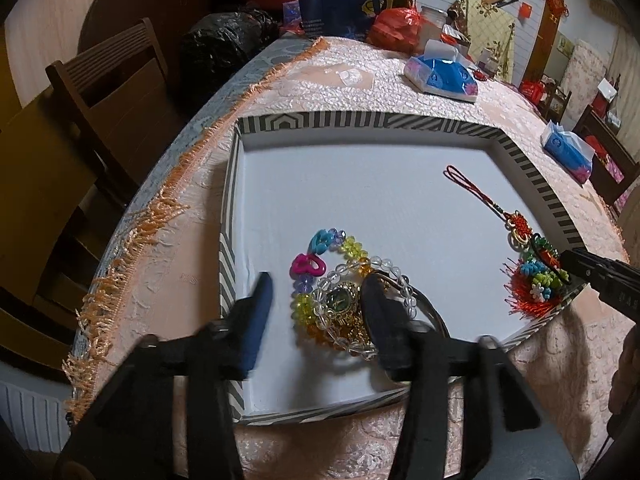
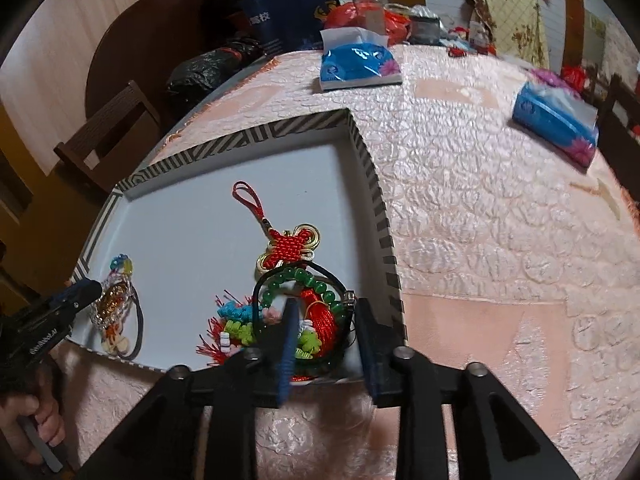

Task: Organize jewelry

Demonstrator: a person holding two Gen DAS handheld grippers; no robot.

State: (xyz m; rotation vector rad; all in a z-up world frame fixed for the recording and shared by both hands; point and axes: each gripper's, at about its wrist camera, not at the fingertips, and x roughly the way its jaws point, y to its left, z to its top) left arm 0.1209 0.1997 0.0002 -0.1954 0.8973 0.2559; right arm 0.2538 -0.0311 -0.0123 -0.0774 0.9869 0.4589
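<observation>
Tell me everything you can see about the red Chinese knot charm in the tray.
The red Chinese knot charm lies flat on the white floor of the striped-rimmed tray, near its right wall. It looks like woven red cord with gold loops at the edges, a long red hanging loop pointing away, and a red tassel below. A green bead bracelet overlaps its lower end.
</observation>
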